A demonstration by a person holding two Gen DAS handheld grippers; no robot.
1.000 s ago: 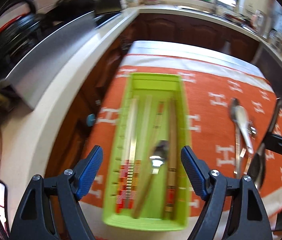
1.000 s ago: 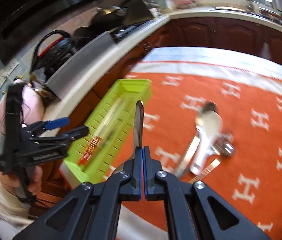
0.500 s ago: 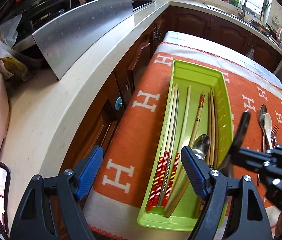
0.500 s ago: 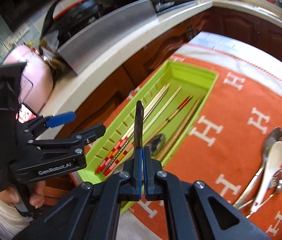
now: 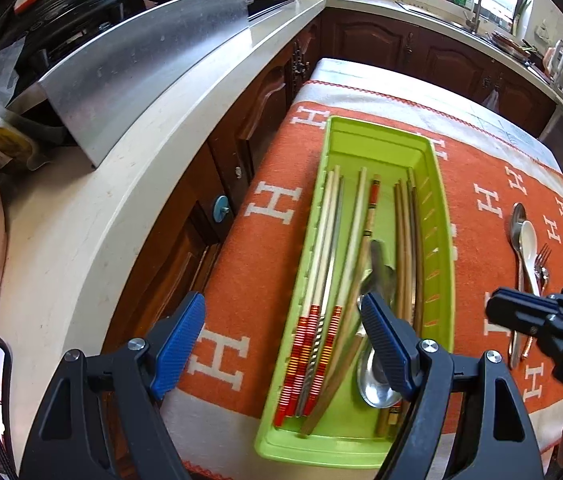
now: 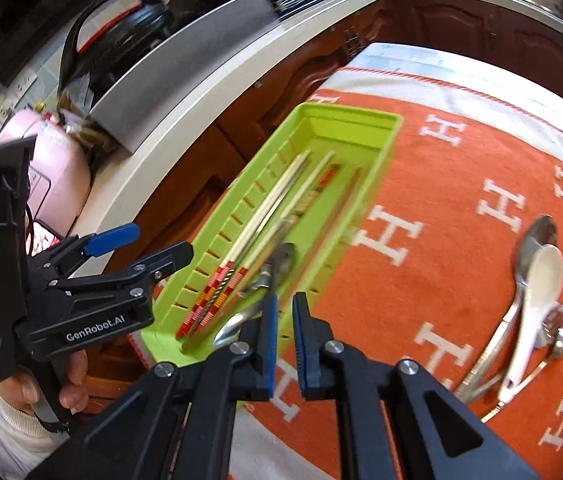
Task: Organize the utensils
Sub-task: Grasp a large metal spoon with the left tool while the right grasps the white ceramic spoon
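1. Since a second ago the right gripper has carried its metal spoon from above the orange cloth across to the green tray, and its fingers have just been opening; a narrow gap now shows between the blue pads with nothing in it.
2. The spoon is out of the grip and blurred in both views. It lies in the tray's near half on top of the chopsticks, though whether it has quite settled I cannot tell.
3. A second metal spoon rests bowl-up at the tray's near end, partly behind the left gripper's right finger.
4. The left gripper hangs over the tray's near left corner, its fingers wide apart and holding nothing. One finger sits above the cloth, the other above the tray.
5. In the right wrist view a hand in a pale sleeve grips the left gripper's handle, just beside the tray's near end.
6. The tray stands lengthwise on the cloth that covers the desk, close to the cloth's left edge.
7. Well to the tray's right, on the cloth, lies a small heap of cutlery: a metal spoon, a white spoon overlapping it, and a fork beside them.
8. Beyond the desk runs a pale kitchen counter with a steel panel leaning on it.
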